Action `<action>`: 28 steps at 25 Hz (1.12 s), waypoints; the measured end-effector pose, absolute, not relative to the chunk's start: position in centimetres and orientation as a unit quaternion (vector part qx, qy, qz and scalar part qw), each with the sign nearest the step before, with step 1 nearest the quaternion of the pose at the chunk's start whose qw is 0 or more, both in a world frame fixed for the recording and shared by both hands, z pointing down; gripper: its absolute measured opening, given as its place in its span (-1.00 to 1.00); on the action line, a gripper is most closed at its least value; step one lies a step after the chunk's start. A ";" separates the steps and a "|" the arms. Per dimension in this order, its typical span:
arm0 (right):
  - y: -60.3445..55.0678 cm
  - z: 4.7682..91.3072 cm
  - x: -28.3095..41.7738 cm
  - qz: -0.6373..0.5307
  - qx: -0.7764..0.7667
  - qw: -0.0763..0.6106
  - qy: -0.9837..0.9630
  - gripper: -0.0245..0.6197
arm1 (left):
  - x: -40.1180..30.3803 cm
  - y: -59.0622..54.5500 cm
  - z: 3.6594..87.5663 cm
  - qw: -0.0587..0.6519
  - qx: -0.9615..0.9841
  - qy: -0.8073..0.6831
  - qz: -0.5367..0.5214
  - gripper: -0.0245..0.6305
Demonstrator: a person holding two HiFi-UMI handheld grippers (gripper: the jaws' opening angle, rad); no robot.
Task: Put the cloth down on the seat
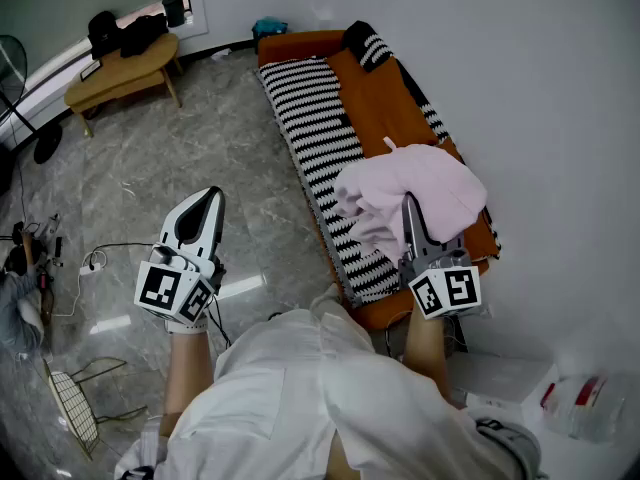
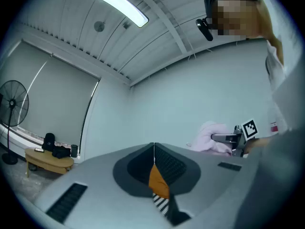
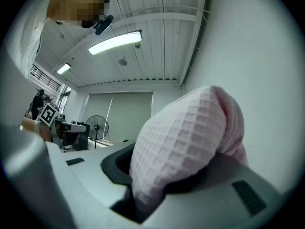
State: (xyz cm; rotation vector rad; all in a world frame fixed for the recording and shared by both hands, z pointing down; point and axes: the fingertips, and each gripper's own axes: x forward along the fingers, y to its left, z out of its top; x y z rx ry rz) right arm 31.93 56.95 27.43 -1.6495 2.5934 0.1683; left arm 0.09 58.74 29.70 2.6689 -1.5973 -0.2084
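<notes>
A pink waffle-weave cloth [image 1: 420, 190] hangs bunched over the near end of an orange sofa seat [image 1: 378, 98]. My right gripper [image 1: 409, 206] is shut on the cloth; in the right gripper view the cloth [image 3: 190, 137] bulges out from between the jaws of that gripper [image 3: 167, 175]. My left gripper [image 1: 211, 200] is held over the floor left of the sofa, shut, with nothing in it. In the left gripper view that gripper [image 2: 154, 149] has its jaws meeting, and the cloth [image 2: 209, 136] shows off to the right.
A black-and-white striped cover [image 1: 312, 118] drapes the sofa's front. A white wall runs behind the sofa. A low wooden table [image 1: 122, 68] stands far left, a fan [image 1: 14, 68] beside it. Cables [image 1: 70, 260] and a wire basket [image 1: 72, 400] lie on the marble floor.
</notes>
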 end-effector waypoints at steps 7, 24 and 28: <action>56.3 28.0 31.9 0.048 -0.536 0.023 0.843 -0.50 | 0.1 58.3 30.6 0.032 0.856 -0.513 -0.056 -0.87; 43.2 29.0 31.4 -0.003 -0.462 0.034 0.886 -0.49 | 2.4 48.5 31.1 0.040 0.831 -0.553 -0.041 -0.87; 38.6 28.3 31.3 -0.006 -0.426 0.033 0.904 -0.49 | 4.3 45.1 30.2 0.041 0.822 -0.565 -0.050 -0.87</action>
